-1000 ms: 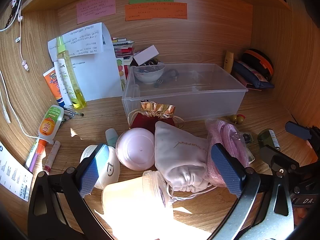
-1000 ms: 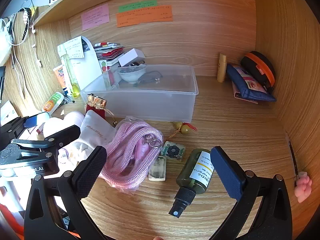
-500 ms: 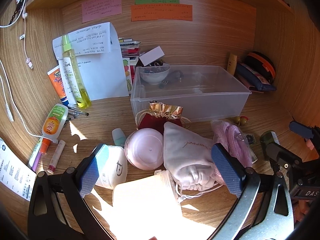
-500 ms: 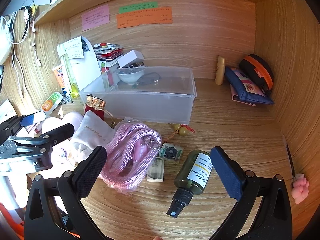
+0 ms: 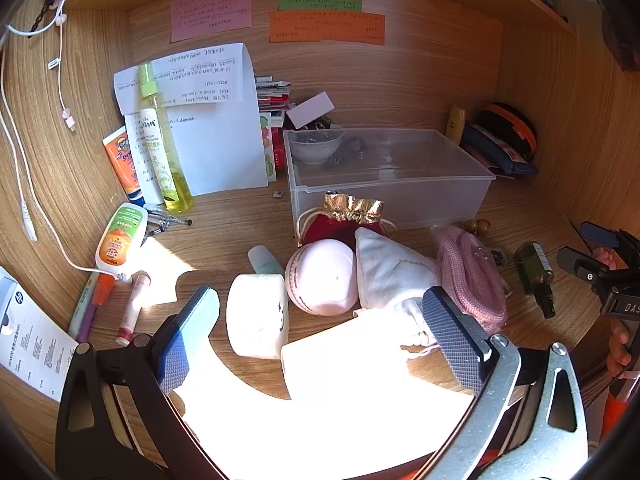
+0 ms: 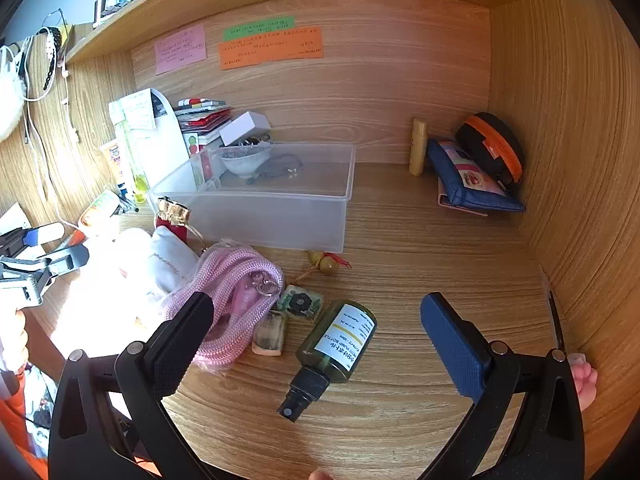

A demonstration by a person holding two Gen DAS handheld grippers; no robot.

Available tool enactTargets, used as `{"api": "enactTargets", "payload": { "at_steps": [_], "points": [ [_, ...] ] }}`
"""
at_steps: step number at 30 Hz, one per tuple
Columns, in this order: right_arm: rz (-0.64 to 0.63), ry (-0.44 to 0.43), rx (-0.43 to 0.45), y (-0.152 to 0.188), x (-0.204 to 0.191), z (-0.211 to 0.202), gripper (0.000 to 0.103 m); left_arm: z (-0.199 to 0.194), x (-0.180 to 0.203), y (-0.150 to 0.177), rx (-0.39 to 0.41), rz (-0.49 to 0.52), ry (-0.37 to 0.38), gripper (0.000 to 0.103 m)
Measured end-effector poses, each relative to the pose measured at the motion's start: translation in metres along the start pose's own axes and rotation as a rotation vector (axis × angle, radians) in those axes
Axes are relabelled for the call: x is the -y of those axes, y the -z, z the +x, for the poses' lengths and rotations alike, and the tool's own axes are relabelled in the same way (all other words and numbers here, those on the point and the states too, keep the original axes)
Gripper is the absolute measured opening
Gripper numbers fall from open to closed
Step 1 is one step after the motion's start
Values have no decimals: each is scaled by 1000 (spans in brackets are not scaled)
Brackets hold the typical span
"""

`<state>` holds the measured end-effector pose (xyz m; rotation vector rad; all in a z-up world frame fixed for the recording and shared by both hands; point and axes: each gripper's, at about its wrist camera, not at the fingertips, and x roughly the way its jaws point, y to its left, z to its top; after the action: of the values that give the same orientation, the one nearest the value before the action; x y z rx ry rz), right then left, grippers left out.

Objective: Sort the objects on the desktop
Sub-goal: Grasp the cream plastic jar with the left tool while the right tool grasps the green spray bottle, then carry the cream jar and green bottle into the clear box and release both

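Note:
My left gripper is open above a white jar lying on its side and a sunlit white container. Beyond them lie a pink round case, a white drawstring pouch, a red pouch with a gold top and a bagged pink rope. A clear plastic bin stands behind, with a small bowl inside. My right gripper is open, low over a dark green spray bottle that lies on the desk. Neither gripper touches anything.
A yellow-green bottle, tubes and pens line the left wall under papers. A blue pencil case and black-orange case sit at the back right. Small charms lie beside the rope. Bare wood lies right of the spray bottle.
The left gripper has drifted left, so the bin and pouches sit further right in its view. The right gripper has shifted slightly right. Both stay open and nothing on the desk moved.

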<state>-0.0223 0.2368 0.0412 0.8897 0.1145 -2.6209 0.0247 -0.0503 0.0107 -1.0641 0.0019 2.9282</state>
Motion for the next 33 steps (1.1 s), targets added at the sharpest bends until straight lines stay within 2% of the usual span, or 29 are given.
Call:
{"api": "enactTargets", "payload": {
  "at_steps": [7,12,17,19,20,21,25,28,30,33],
  "points": [
    [17,-17,-64,13,15,11,102,16,-10,24,-112,-73,37,103],
    [29,-3,-104,20,22,22,101,21,-5,35,-128,-93,38,103],
    [41,-17,-159,21,30,39,91,30,-2,38,-142,-125,62,102],
    [51,-36,-184,21,33,46,87,35,-1,39,-151,-130,56,97],
    [56,-50,-197,21,35,50,84,38,0,39,-159,-133,54,88],
    [60,-59,-208,21,35,53,82,40,-1,39,-168,-139,63,85],
    [40,-64,-233,20,32,63,80,50,-2,41,-191,-167,88,82],
    [35,-73,-249,19,29,70,78,52,0,41,-187,-171,86,75],
    [20,-59,-248,18,26,72,75,51,0,43,-175,-172,66,68],
    [4,-59,-251,16,23,74,66,49,-2,44,-163,-187,61,68]
  ]
}}
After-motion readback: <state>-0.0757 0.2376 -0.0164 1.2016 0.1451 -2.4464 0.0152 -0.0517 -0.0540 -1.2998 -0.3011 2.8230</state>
